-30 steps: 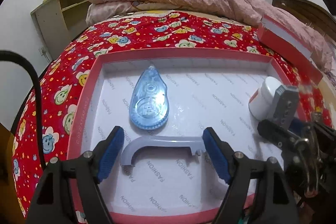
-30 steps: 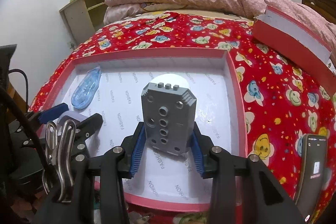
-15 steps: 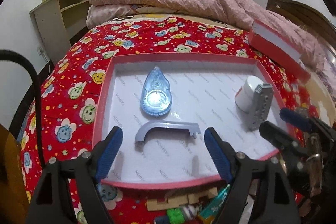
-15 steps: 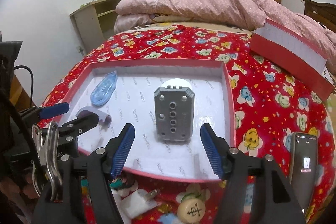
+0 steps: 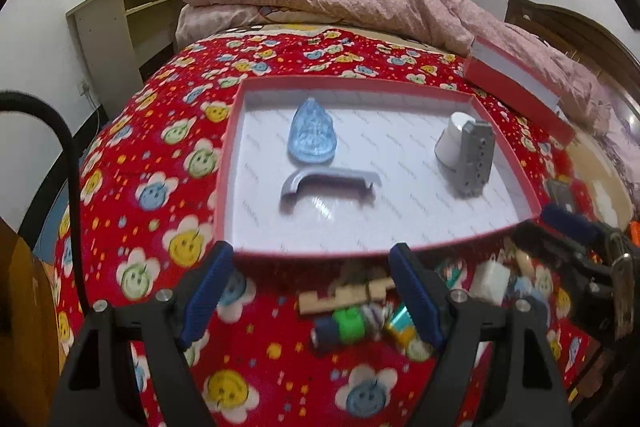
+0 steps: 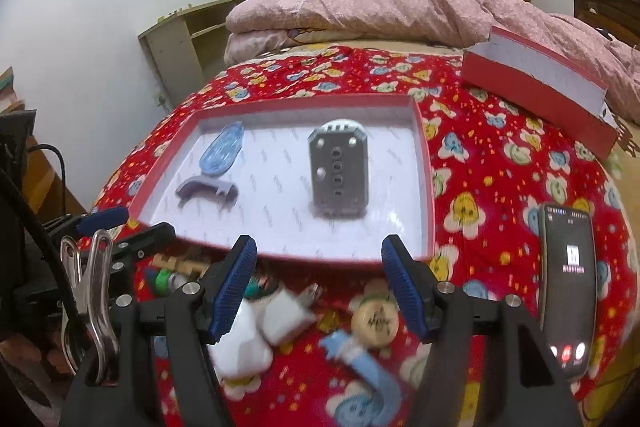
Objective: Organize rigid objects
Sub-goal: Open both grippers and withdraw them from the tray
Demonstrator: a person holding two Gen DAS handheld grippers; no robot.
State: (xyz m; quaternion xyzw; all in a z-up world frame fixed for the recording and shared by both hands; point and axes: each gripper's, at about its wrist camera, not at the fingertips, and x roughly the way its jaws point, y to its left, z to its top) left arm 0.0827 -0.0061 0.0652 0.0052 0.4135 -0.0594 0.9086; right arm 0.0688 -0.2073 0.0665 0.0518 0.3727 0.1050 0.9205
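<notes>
Red tray (image 5: 224, 163) on the flowered bedspread (image 5: 160, 131), holding four sorted pieces: blue tape dispenser (image 5: 313, 135) flat at the far left; grey handle (image 5: 329, 183) just in front of it; grey block (image 6: 338, 171) upright at the right, against a white jar (image 5: 450, 143) behind it (probably for support); left gripper (image 5: 310, 297) spread, empty, over the tray's near rim; right gripper (image 6: 318, 287) likewise spread and empty; unsorted pile (image 6: 280, 311) beneath both, likely the next source; phone (image 6: 568, 291) lies well apart at right.
</notes>
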